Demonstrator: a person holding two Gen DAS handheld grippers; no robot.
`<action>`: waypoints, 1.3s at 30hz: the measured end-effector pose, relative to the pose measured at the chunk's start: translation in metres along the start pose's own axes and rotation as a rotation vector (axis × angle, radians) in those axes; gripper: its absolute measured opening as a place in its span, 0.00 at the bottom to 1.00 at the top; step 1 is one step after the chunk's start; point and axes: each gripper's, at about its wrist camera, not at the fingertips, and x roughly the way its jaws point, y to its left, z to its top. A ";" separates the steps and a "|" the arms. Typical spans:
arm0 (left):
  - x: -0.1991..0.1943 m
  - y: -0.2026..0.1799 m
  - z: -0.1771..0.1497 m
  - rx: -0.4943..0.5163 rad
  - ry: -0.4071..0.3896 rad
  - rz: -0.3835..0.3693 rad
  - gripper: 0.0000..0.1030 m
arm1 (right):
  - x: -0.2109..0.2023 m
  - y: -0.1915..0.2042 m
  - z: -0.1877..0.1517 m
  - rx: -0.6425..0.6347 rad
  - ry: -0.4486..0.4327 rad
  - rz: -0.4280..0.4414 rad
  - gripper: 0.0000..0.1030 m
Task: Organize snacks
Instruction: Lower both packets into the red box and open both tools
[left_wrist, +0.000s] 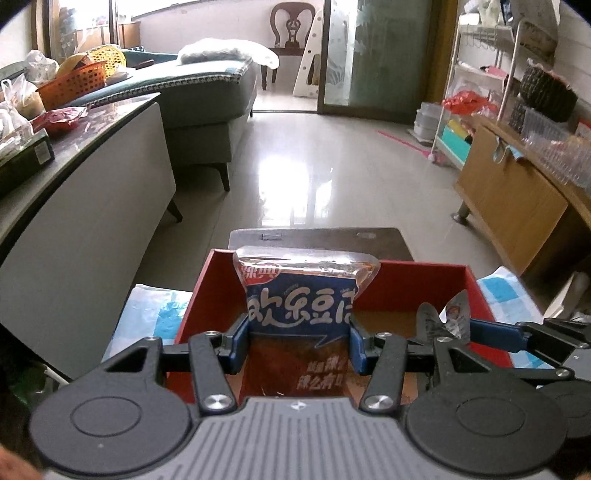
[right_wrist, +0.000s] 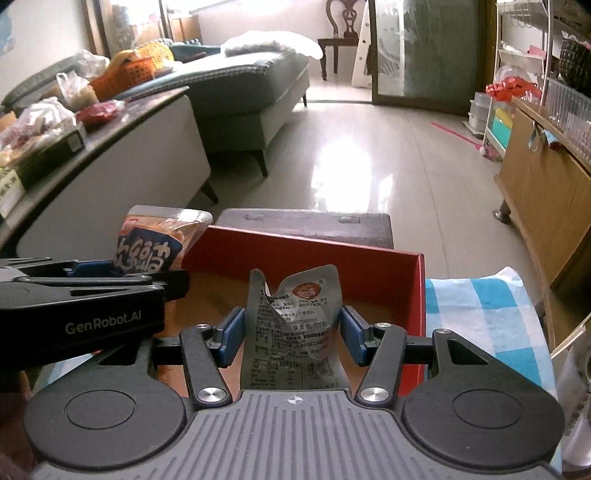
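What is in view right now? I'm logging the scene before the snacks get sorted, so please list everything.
blue snack packet: 1, blue and brown, held upright over the box
silver snack packet: 1, silver, crumpled, held over the box
red box: 1, red outside, brown inside, open, below both packets
checked cloth: 1, blue and white, under the box
orange basket: 1, orange, on the counter, left
sofa: 1, grey-green, behind
wooden cabinet: 1, tan, right
left gripper: shut on the blue packet
right gripper: shut on the silver packet
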 end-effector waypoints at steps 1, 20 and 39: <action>0.004 0.000 -0.001 0.003 0.008 0.006 0.45 | 0.004 0.000 -0.001 -0.001 0.008 -0.002 0.61; 0.042 -0.005 -0.021 0.064 0.122 0.066 0.51 | 0.041 -0.011 -0.014 0.011 0.125 -0.050 0.63; 0.037 0.008 -0.017 0.009 0.125 0.073 0.58 | 0.027 -0.012 -0.009 0.027 0.093 -0.045 0.73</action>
